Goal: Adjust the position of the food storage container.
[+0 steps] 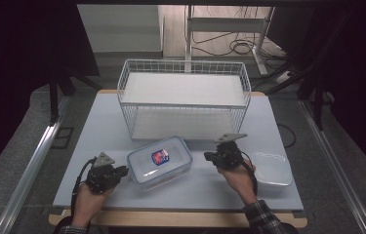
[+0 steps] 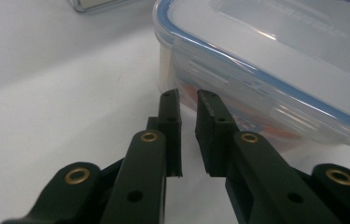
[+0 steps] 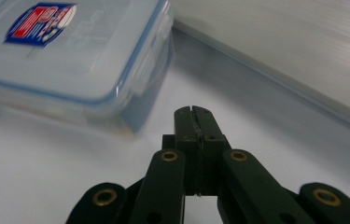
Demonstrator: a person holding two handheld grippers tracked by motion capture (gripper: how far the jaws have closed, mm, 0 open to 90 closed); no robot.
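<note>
A clear lidded food box [image 1: 160, 160] with a blue seal and a red-and-blue label lies on the pale table [image 1: 100, 126], just in front of the wire basket. My left gripper [image 1: 123, 170] sits at the box's left end; in the left gripper view its tips [image 2: 187, 100] are a narrow gap apart, right in front of the box's side wall [image 2: 238, 93], with nothing between them. My right gripper [image 1: 206, 156] rests a short way right of the box. Its jaws [image 3: 195, 112] are pressed together and empty, with the box [image 3: 70, 51] apart to their left.
A white wire basket [image 1: 183, 62] with a white liner stands at the back centre, its base edge [image 3: 303, 60] close ahead of the right gripper. A second clear container [image 1: 272, 168] lies at the right near the table edge. A forearm enters from the bottom on each side.
</note>
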